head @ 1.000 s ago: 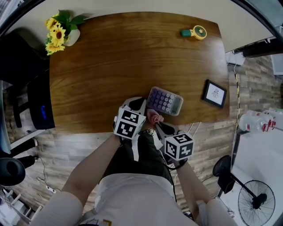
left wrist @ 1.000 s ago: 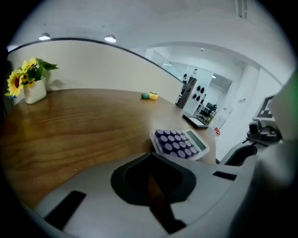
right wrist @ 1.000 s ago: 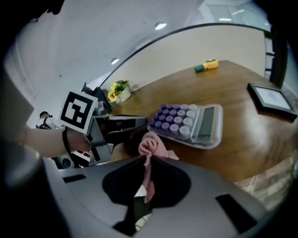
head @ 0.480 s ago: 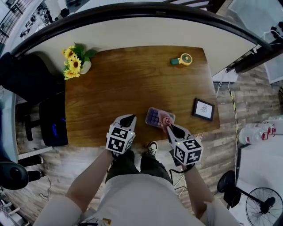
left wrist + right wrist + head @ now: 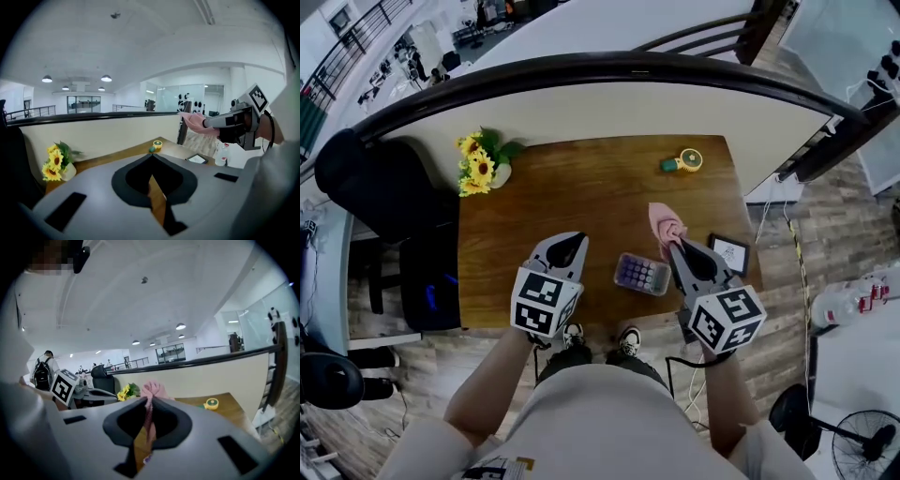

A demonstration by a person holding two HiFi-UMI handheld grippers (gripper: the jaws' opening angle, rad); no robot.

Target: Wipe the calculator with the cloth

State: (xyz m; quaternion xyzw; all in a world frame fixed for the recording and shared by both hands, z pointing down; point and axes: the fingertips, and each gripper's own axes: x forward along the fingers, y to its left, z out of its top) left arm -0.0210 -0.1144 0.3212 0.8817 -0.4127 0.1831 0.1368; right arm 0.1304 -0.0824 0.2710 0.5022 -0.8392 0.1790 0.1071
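Note:
The lilac calculator (image 5: 642,274) lies flat near the front edge of the wooden table (image 5: 581,197), uncovered. My right gripper (image 5: 674,243) hovers above the table just right of it, shut on a bunched pink cloth (image 5: 663,225) that sticks out past the jaw tips. That cloth (image 5: 152,393) also shows pinched in the right gripper view. My left gripper (image 5: 567,243) hovers left of the calculator with its jaws together and nothing between them. The left gripper view shows the right gripper (image 5: 220,122) holding the cloth (image 5: 193,122) in the air.
A vase of sunflowers (image 5: 480,167) stands at the table's far left corner. A small yellow and green gadget (image 5: 684,160) lies at the far right. A small framed picture (image 5: 729,253) sits by the right edge. A black chair (image 5: 380,183) is left of the table.
Both grippers have risen well above the table. The pink cloth has lifted off the calculator and moved right and away. The head view has pulled back and higher.

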